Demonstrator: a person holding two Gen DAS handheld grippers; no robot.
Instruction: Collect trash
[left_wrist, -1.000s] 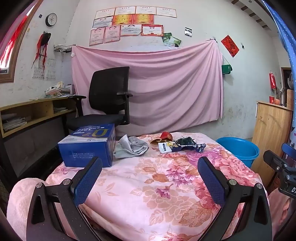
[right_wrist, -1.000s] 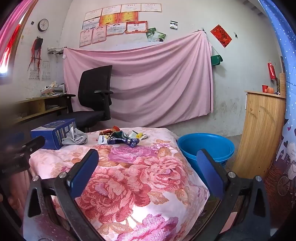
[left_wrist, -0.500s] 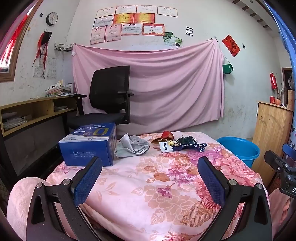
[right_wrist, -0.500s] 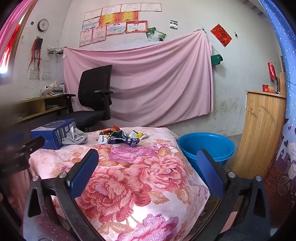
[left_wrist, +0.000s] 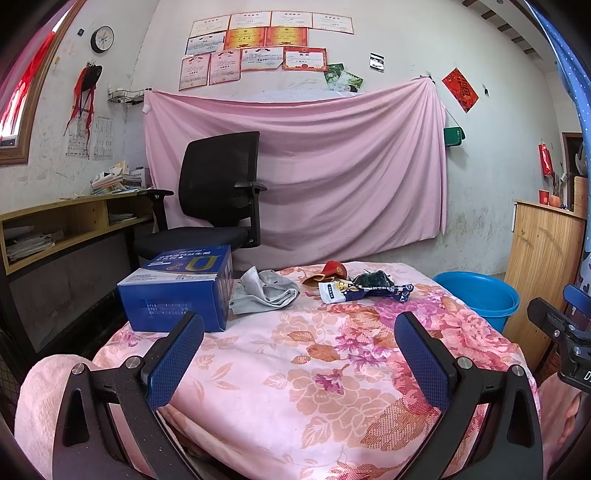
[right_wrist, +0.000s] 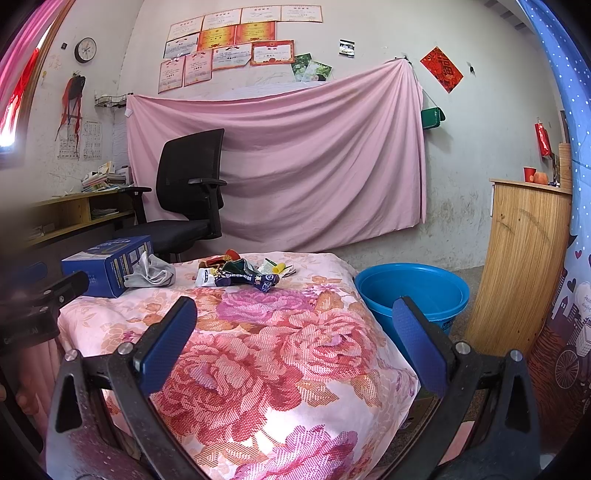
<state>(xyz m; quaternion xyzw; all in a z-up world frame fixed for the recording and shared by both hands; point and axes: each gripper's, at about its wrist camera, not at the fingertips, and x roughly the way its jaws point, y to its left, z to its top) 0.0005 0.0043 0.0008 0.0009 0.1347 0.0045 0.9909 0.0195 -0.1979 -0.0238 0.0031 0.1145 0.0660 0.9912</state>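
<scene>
Above the tabletop, you are holding both grippers' fingers wide, as before. Wrappers are lying uncollected; nothing is changing.

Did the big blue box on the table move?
No. The blue box sits in the same spot beside the grey rag, as it did a second ago; only the camera shifted slightly.
</scene>
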